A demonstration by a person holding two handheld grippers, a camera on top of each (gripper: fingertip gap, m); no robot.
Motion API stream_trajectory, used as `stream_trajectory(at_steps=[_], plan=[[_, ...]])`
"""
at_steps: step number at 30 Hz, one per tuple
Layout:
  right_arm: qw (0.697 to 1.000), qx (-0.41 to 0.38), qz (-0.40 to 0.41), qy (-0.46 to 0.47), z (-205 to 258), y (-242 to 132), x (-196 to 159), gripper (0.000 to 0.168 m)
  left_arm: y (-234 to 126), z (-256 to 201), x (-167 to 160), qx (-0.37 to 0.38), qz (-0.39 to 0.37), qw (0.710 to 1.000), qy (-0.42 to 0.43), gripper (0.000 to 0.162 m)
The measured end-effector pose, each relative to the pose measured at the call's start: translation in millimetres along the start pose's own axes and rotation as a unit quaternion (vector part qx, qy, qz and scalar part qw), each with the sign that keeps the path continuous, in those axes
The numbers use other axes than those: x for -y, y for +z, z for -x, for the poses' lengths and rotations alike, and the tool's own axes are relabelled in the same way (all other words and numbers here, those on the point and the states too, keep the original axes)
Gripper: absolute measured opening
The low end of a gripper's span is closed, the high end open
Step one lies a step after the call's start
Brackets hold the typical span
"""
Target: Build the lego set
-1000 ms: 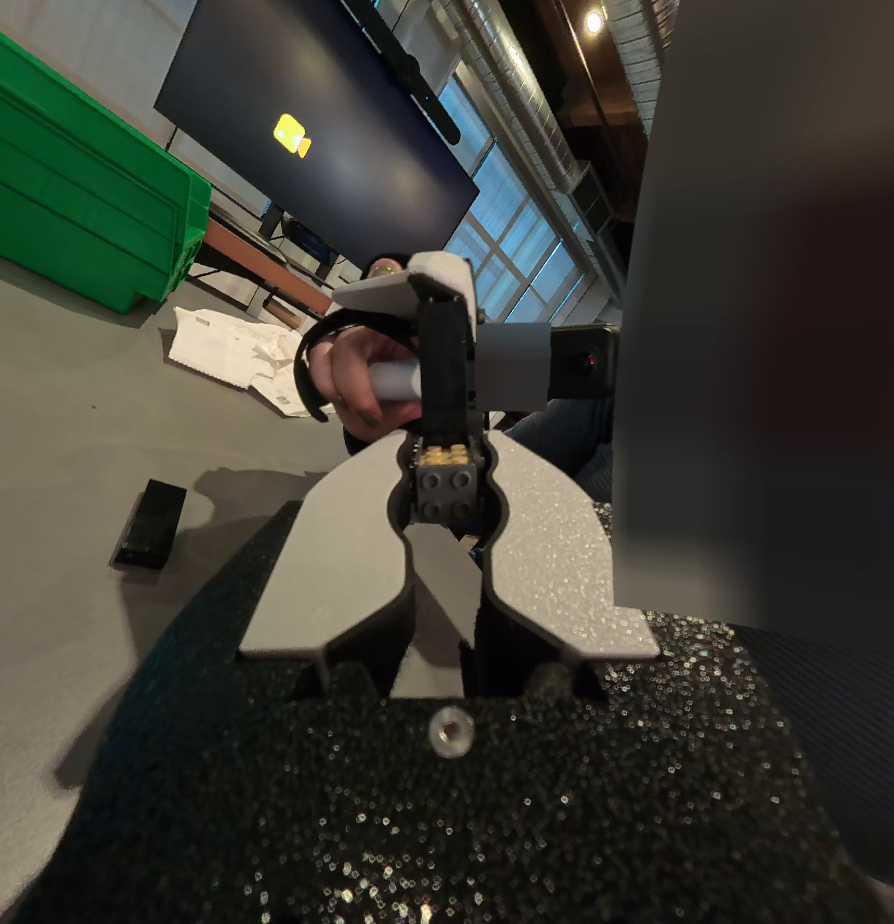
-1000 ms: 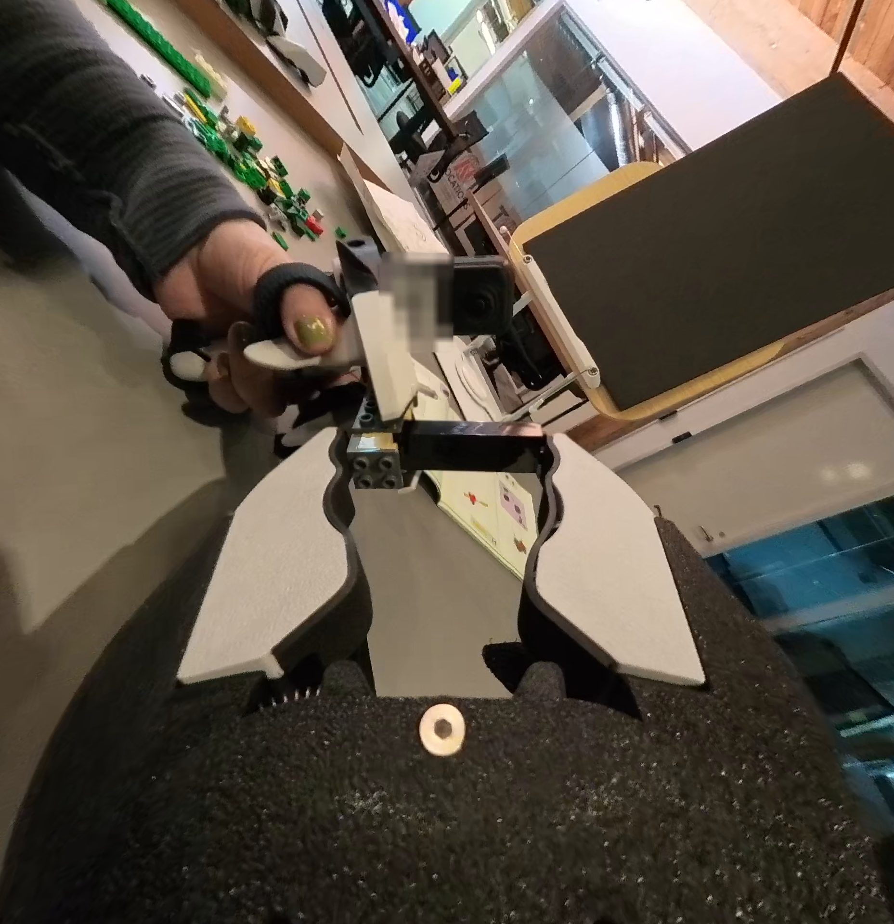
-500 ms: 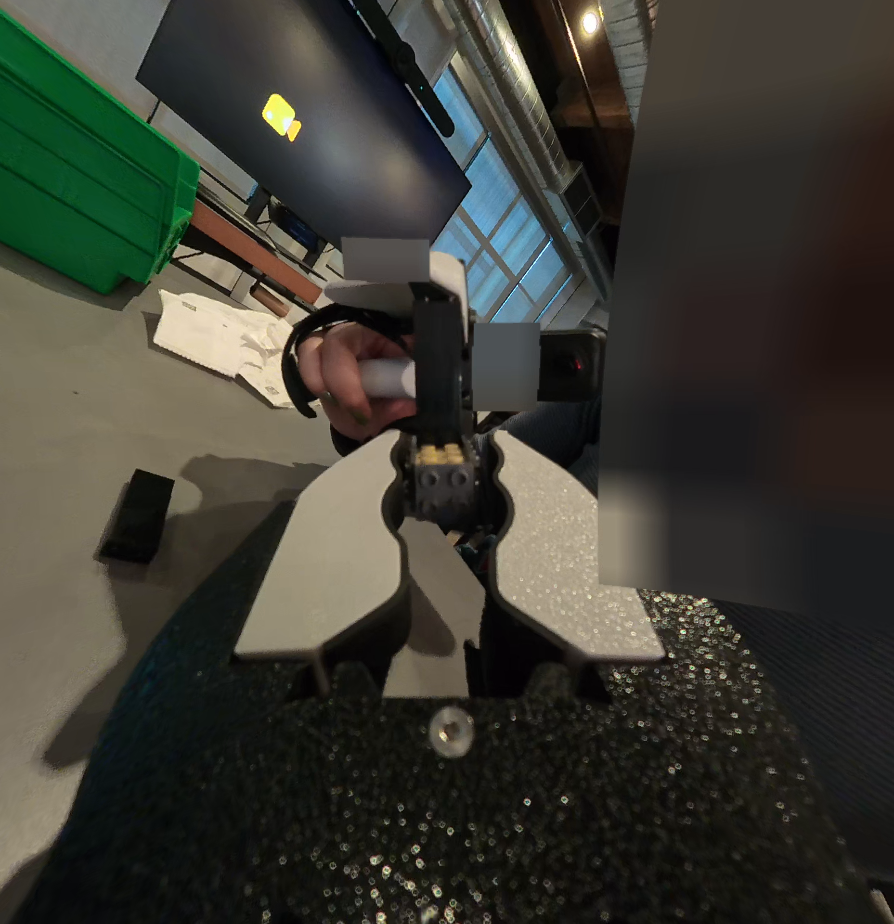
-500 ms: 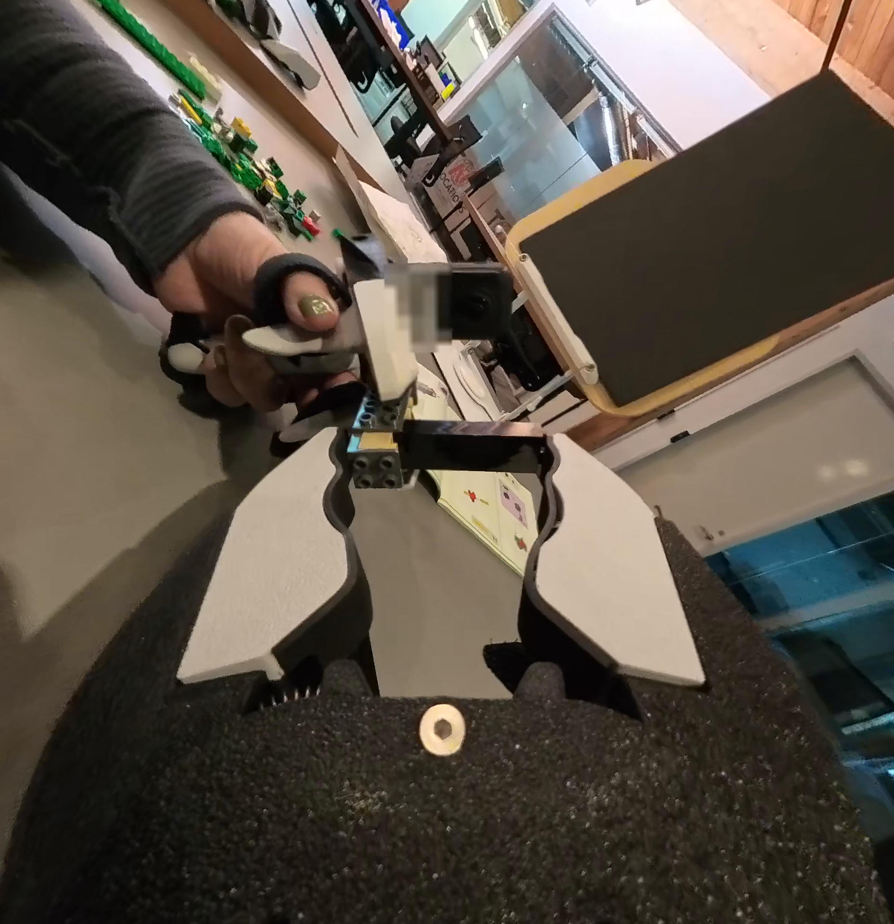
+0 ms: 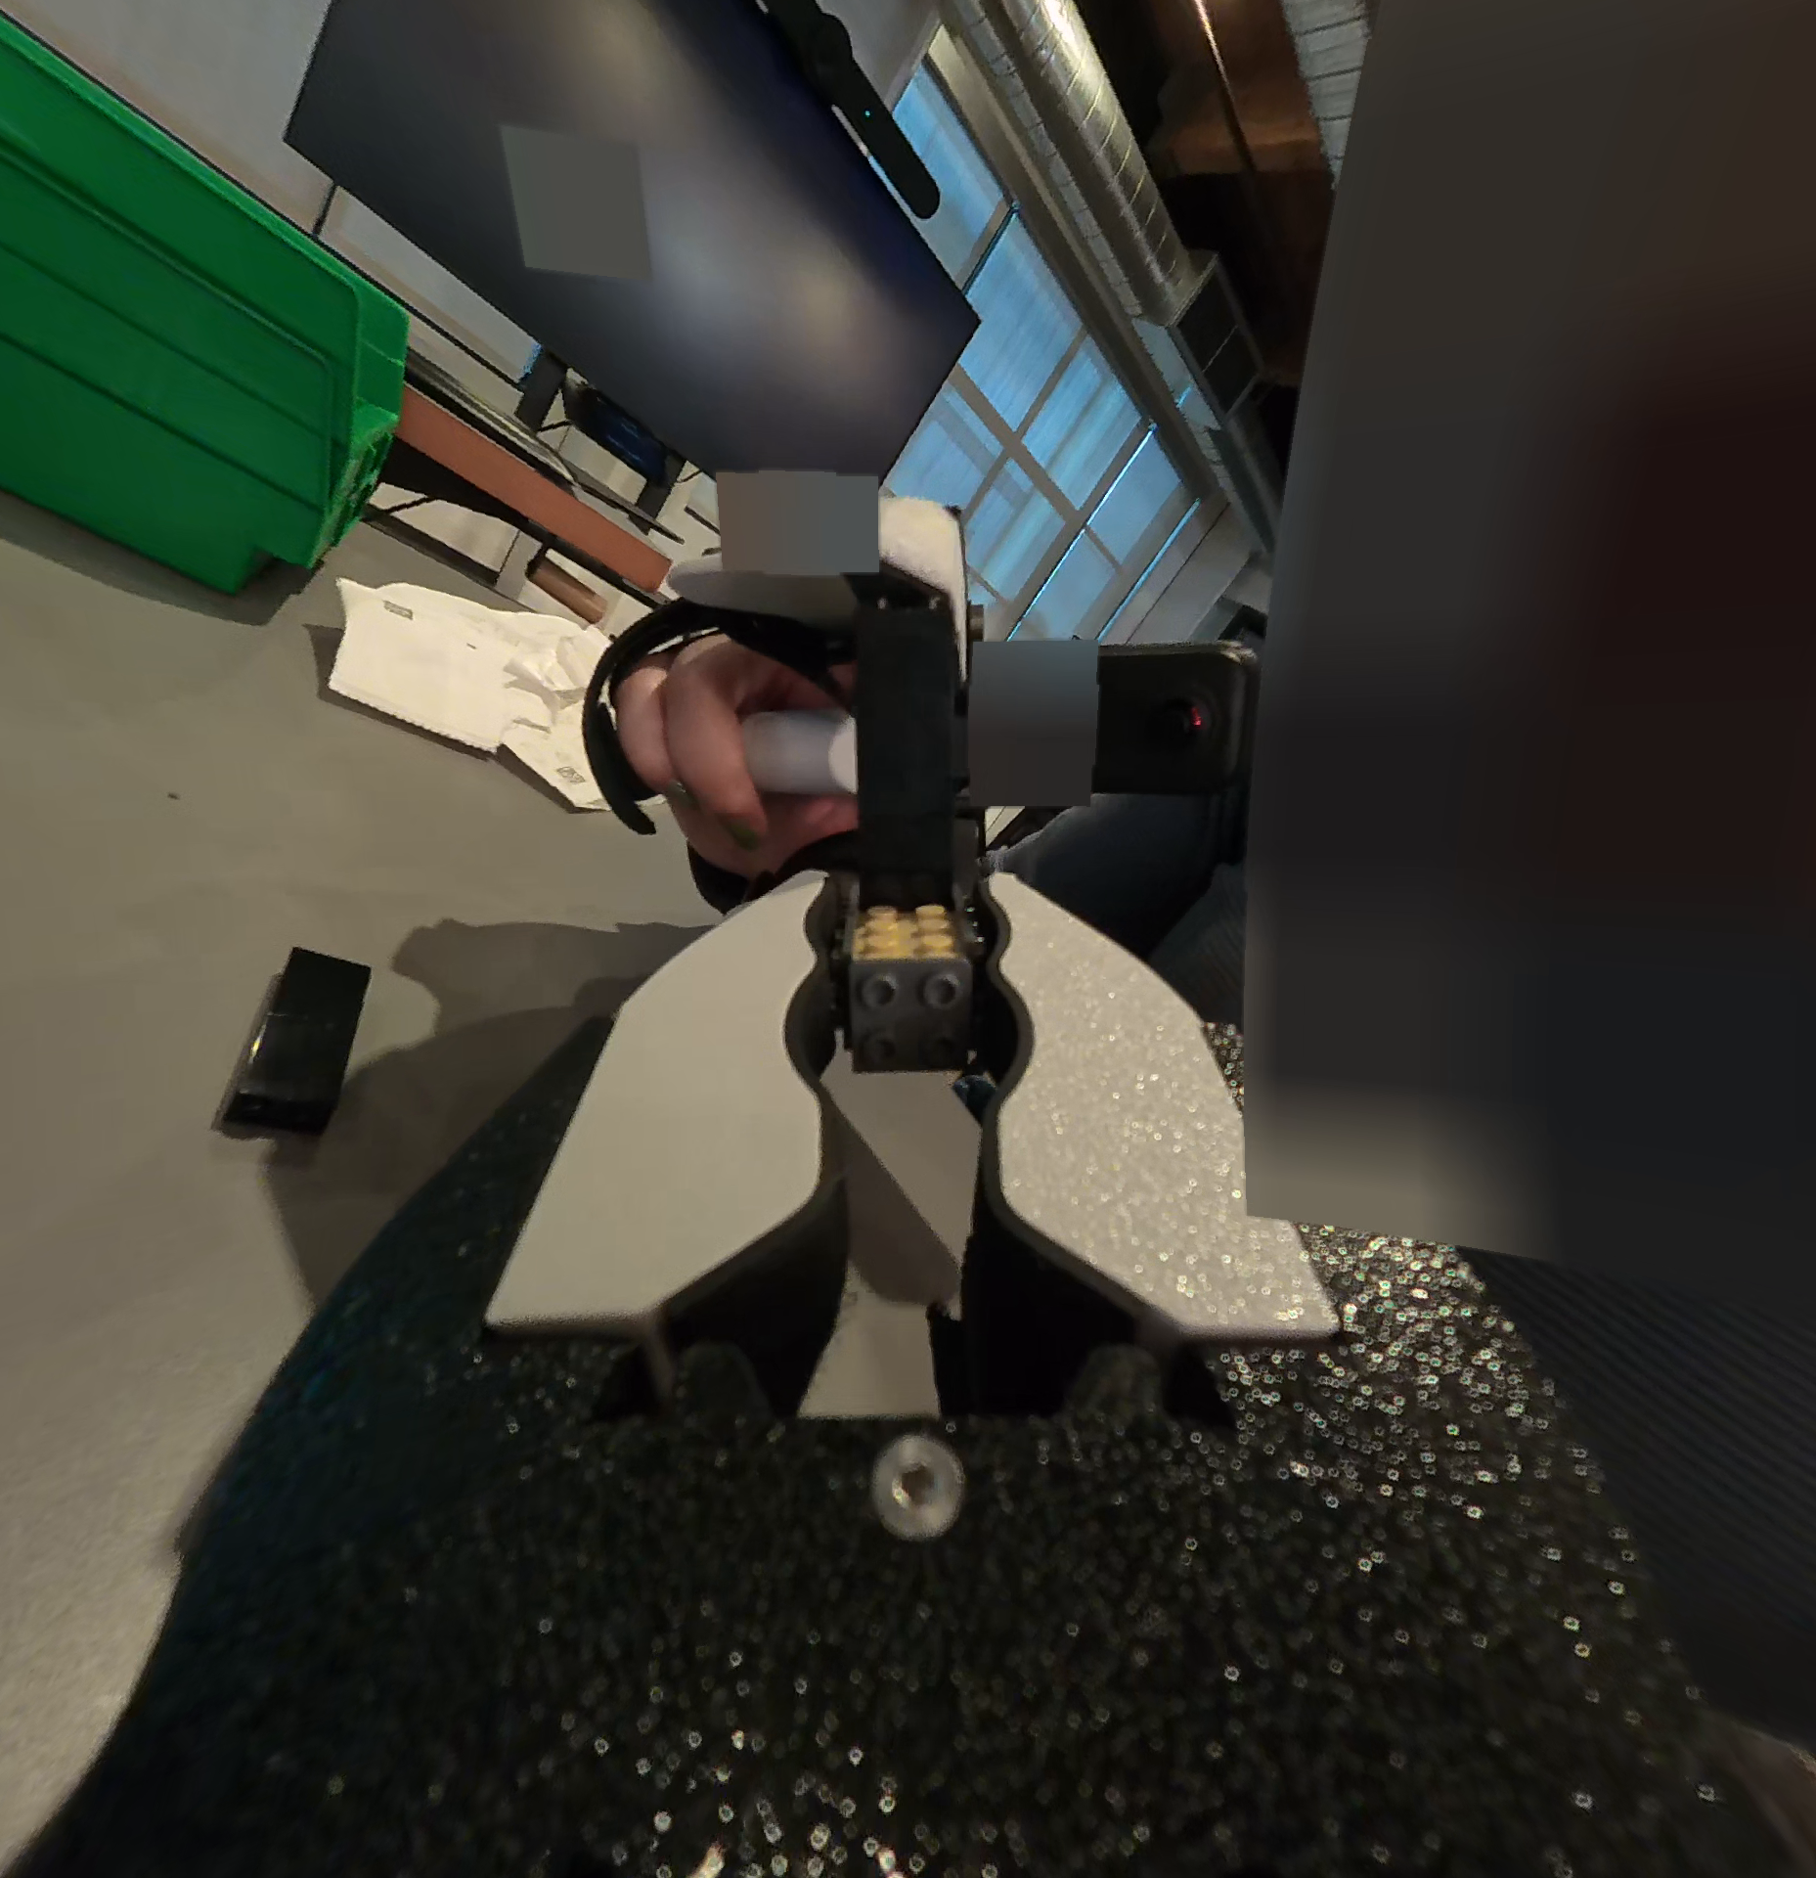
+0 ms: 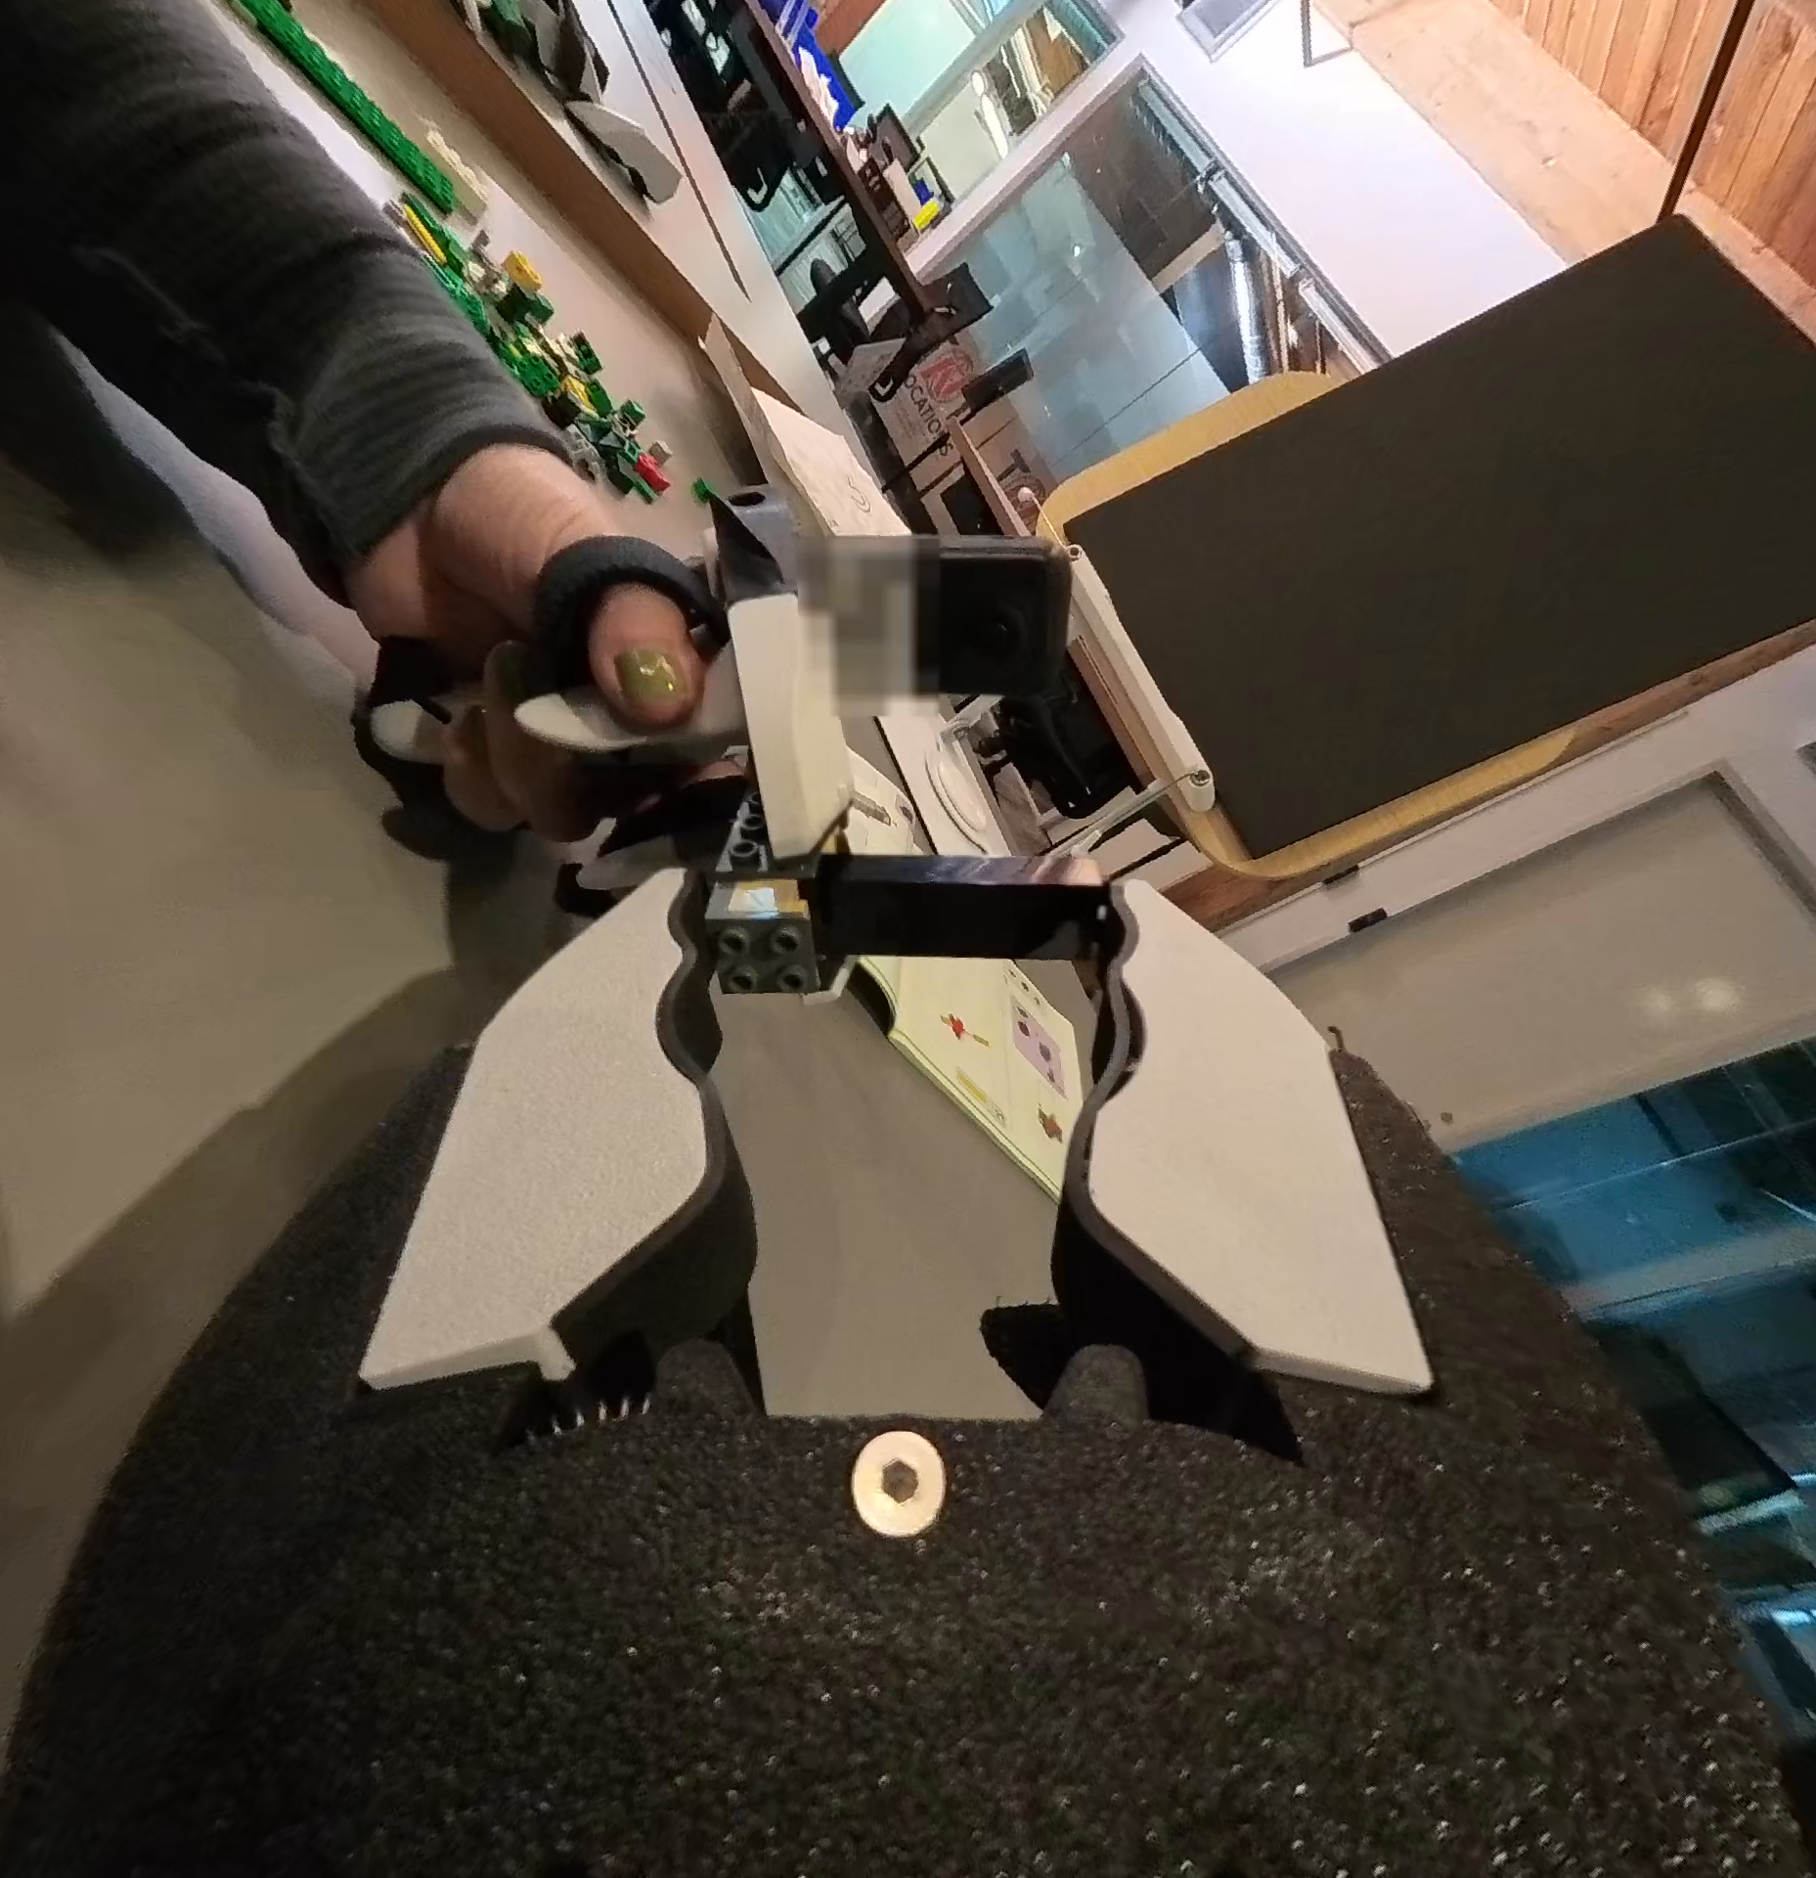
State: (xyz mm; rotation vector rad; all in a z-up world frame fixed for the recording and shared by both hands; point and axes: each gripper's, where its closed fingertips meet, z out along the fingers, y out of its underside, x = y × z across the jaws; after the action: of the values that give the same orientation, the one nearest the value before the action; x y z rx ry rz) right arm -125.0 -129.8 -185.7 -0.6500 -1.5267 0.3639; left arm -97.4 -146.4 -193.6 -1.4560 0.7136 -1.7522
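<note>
I have the small assembly (image 5: 909, 1001) in the air between both tools: a dark grey studded block with a tan layer above it, and a long black brick (image 6: 959, 908) joined at its side. The left gripper (image 5: 909, 1006) has its fingers closed tight on the grey block, which fills the narrow gap between them. The right gripper (image 6: 903, 940) has its fingers spread to a moderate gap, bridged end to end by the black brick and the block together; both tips appear to touch the piece, so I judge it clamped lengthwise.

Against the views from 1 second ago, the grip and the relative pose of the parts are unchanged; only the whole pair has drifted slightly across the background. I judge that the joint is being pressed or checked, not yet released.

Below, 1 spare black brick (image 5: 296, 1042) lies on the grey worktop (image 5: 101, 833), well apart from the tools. Farther off are loose green pieces (image 6: 548, 346), an instruction booklet (image 6: 995, 1057), white paper (image 5: 456, 661) and a green bin (image 5: 152, 346).
</note>
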Motion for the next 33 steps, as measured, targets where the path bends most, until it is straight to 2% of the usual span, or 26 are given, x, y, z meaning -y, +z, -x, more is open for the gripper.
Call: stream_trajectory(at_steps=[7,10,21,33], plan=[[1.0,-0.003,-0.008,0.007,-1.1,-0.3,2.7,0.072,0.3,-3.0,1.9,-0.013,-0.007,1.0,-0.003,0.025],[1.0,0.001,-0.007,0.015,-0.3,-0.7,-0.2,0.072,0.2,-5.3,0.5,-0.031,-0.002,0.999,-0.026,0.034],[0.999,0.0,-0.019,0.026,-1.9,-2.2,2.3,0.072,3.7,-5.0,-8.5,-0.032,0.029,0.999,-0.033,0.026],[0.999,0.008,-0.025,0.024,0.2,-2.3,4.7,0.072,3.8,-6.2,-10.5,-0.029,0.033,0.999,-0.018,0.025]])
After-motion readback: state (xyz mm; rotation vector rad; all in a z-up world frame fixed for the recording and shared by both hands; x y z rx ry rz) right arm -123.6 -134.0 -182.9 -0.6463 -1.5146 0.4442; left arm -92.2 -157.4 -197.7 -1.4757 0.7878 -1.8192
